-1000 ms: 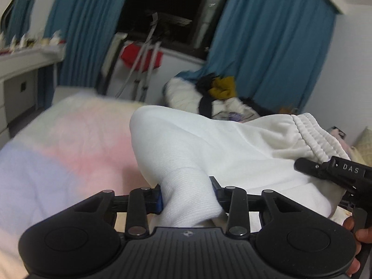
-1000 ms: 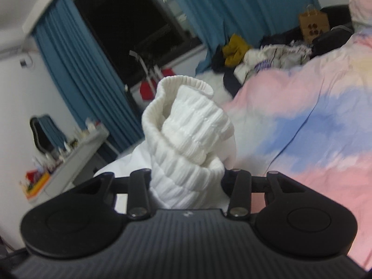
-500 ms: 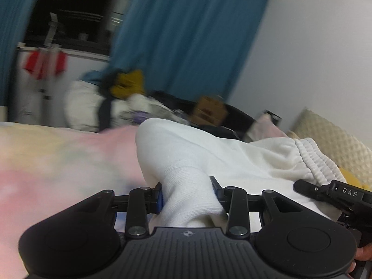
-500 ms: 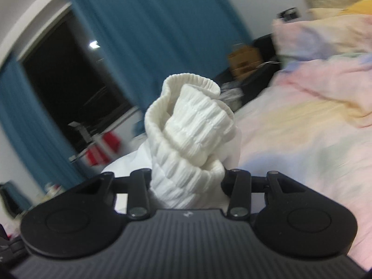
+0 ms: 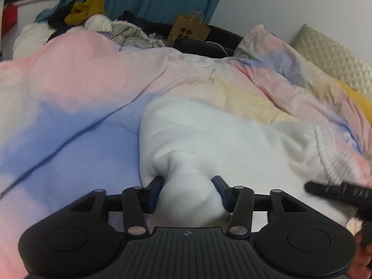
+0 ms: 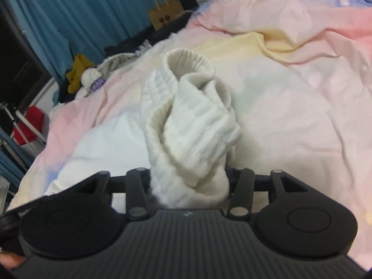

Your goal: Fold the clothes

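Note:
A white knit garment point(image 5: 223, 137) lies spread over the pastel duvet point(image 5: 76, 107), its ribbed band at the right. My left gripper point(image 5: 189, 186) is shut on a bunched corner of its plain cloth, low over the bed. In the right wrist view my right gripper point(image 6: 189, 181) is shut on the garment's ribbed band point(image 6: 186, 118), which stands up twisted between the fingers. The right gripper's black body point(image 5: 337, 191) shows at the right edge of the left wrist view, beside the garment's band.
A heap of other clothes point(image 5: 97, 18) and a brown paper bag point(image 5: 189, 29) sit beyond the bed's far edge, before blue curtains point(image 6: 76, 11). A quilted pillow point(image 5: 334, 60) lies at the right. A red item on a stand point(image 6: 28, 125) is at the left.
Both grippers have swung from facing the window down toward the bed, still holding the garment. The cloth that hung raised now lies on the duvet.

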The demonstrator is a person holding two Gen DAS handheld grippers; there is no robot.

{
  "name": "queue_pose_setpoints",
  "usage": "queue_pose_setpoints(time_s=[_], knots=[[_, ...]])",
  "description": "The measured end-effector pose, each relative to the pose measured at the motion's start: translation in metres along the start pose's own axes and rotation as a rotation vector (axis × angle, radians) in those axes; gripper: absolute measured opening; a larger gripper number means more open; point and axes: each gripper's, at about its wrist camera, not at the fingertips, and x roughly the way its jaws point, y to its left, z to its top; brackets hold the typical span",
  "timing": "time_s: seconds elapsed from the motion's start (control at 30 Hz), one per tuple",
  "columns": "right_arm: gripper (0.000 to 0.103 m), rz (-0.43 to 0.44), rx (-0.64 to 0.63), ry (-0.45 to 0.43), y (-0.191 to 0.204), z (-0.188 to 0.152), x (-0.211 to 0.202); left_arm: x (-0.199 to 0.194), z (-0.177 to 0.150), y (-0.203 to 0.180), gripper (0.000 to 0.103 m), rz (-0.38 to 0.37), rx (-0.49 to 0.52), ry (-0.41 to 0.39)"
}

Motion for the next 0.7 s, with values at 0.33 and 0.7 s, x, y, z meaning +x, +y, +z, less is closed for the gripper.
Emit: queue_pose_setpoints(time_s=[0.33, 0.7], knots=[[0.078, -0.043, 0.066, -0.004, 0.008, 0.013, -0.059, -0.063, 0.009, -0.008, 0.08, -0.007, 0.067, -0.021], [0.083, -0.048, -0.161, -0.176, 0.064, 0.006, -0.217, -0.301, 0.0, -0.042, 0.103, 0.03, 0.144, -0.194]])
